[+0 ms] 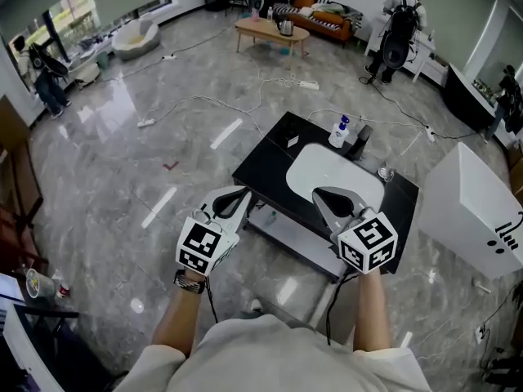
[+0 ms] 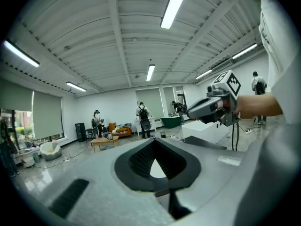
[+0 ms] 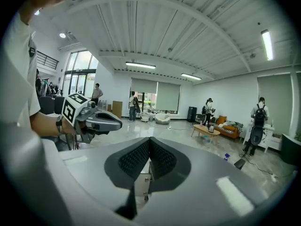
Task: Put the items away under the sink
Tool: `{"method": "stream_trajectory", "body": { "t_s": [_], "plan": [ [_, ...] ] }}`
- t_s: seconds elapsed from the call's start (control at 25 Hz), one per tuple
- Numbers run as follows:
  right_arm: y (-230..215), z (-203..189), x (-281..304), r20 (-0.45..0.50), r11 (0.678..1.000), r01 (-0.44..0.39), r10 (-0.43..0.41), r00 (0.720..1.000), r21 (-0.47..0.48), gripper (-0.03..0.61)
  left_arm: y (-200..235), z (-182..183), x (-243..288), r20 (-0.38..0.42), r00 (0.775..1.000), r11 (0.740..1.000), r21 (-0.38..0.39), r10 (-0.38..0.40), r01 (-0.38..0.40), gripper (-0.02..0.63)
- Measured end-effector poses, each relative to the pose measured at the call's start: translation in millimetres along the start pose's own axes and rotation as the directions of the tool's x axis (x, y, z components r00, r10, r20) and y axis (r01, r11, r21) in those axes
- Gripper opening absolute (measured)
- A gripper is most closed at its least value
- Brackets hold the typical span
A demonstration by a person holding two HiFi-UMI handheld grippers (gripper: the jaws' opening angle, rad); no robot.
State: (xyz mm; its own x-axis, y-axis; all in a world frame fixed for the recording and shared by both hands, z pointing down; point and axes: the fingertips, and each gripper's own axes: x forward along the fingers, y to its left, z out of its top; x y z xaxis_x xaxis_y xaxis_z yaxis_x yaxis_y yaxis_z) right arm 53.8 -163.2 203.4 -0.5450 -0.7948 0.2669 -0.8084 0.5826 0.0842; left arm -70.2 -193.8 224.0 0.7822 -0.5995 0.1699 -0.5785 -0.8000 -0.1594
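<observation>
While left gripper (image 2: 154, 144) and right gripper (image 3: 149, 142) hung clenched and empty, bottle (image 1: 340, 131) sat on tabletop (image 1: 265, 166) beside sink (image 1: 327, 178), so nothing looked stowed yet.

The left forearm (image 1: 181, 317) and right forearm (image 1: 372, 313) reach forward, bare and roughly parallel. They carry the left gripper (image 1: 243, 193) and right gripper (image 1: 321, 193) side by side at about the same height, well apart, with tips pointing ahead. Both grippers have their jaws closed on nothing (the left pads meet at the tips, with a small teardrop gap behind).
</observation>
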Motion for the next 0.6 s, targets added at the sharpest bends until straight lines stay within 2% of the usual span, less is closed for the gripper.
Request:
{"method": "stream_trajectory", "body": {
  "t_s": [0.32, 0.6],
  "plan": [
    [-33.1, -0.6, 38.7, 0.022, 0.997, 0.037, -0.038, 0.999, 0.061, 0.006, 42.1, -16.9, 20.3, -0.041, 0.999, 1.0, 0.002, 0.018, -0.018, 0.005],
    [-83.6, -9.7, 84.7, 0.015, 0.993, 0.069, -0.071, 0.997, 0.095, 0.006, 69.4, -29.9, 60.7, -0.07, 0.997, 1.0, 0.005, 0.019, -0.019, 0.005]
  ]
}}
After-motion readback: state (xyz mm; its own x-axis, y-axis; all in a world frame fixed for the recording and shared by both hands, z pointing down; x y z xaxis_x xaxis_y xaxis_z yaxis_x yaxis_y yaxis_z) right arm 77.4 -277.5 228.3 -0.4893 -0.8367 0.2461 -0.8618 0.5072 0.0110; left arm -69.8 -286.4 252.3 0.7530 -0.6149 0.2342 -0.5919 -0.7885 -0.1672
